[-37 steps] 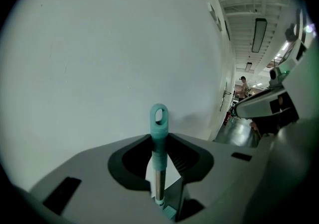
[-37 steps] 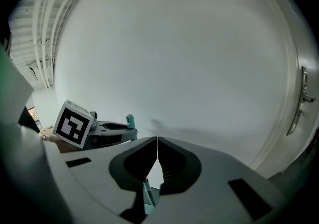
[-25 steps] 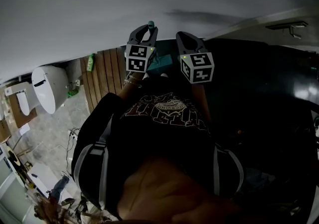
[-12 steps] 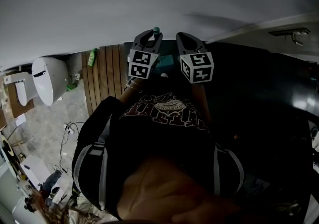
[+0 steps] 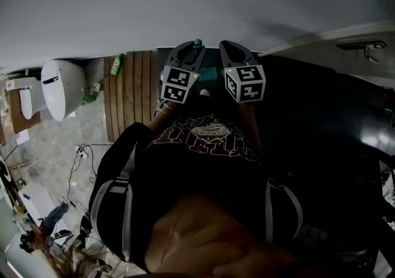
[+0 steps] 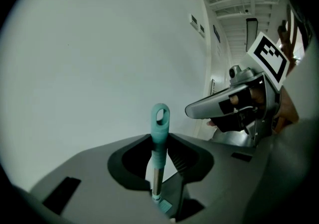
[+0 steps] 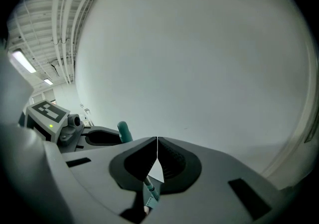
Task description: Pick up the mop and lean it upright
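The mop hangs upright close to a white wall (image 5: 185, 5). Its teal handle end with a loop (image 6: 160, 121) sticks up between the tips of my left gripper (image 6: 159, 143), which is shut on the handle just below the loop. The metal shaft (image 6: 156, 178) runs down behind the jaws. In the head view the teal tip (image 5: 197, 42) shows above the left gripper (image 5: 188, 49), and the teal mop head (image 5: 207, 73) lies below. My right gripper (image 7: 157, 142) stands beside it, tips touching, with the shaft (image 7: 149, 188) showing through its hollow.
A white toilet (image 5: 62, 88) stands at the left. A wooden slat mat (image 5: 131, 88) lies by the wall with a green bottle (image 5: 116, 65) at its end. Cables (image 5: 80, 153) trail over the stone floor. The person's dark torso (image 5: 197, 172) fills the lower view.
The left gripper with the mop handle has drifted a little right and down in the head view, closer to the right gripper. The right gripper has barely moved.
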A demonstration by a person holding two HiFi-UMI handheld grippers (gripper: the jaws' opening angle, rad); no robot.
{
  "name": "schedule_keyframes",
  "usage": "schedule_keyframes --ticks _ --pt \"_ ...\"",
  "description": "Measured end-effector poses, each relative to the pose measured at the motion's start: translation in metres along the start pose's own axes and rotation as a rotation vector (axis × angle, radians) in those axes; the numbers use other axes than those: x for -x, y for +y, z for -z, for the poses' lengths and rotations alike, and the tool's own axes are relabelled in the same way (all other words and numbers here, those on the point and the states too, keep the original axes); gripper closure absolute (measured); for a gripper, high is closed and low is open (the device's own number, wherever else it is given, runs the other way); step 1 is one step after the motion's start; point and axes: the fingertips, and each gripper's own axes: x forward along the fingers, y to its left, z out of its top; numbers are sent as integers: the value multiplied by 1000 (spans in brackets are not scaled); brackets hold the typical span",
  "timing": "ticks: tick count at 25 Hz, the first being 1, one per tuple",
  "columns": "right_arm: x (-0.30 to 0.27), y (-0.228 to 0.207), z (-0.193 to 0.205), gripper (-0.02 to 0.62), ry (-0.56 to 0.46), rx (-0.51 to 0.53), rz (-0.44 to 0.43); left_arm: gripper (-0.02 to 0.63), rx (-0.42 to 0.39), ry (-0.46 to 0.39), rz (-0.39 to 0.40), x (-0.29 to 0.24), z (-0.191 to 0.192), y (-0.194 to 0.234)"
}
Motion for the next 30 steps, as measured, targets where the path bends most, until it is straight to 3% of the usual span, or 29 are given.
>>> schedule_keyframes --ticks 30 --pt "16 17 11 575 4 11 -22 460 14 -12 1 28 13 -19"
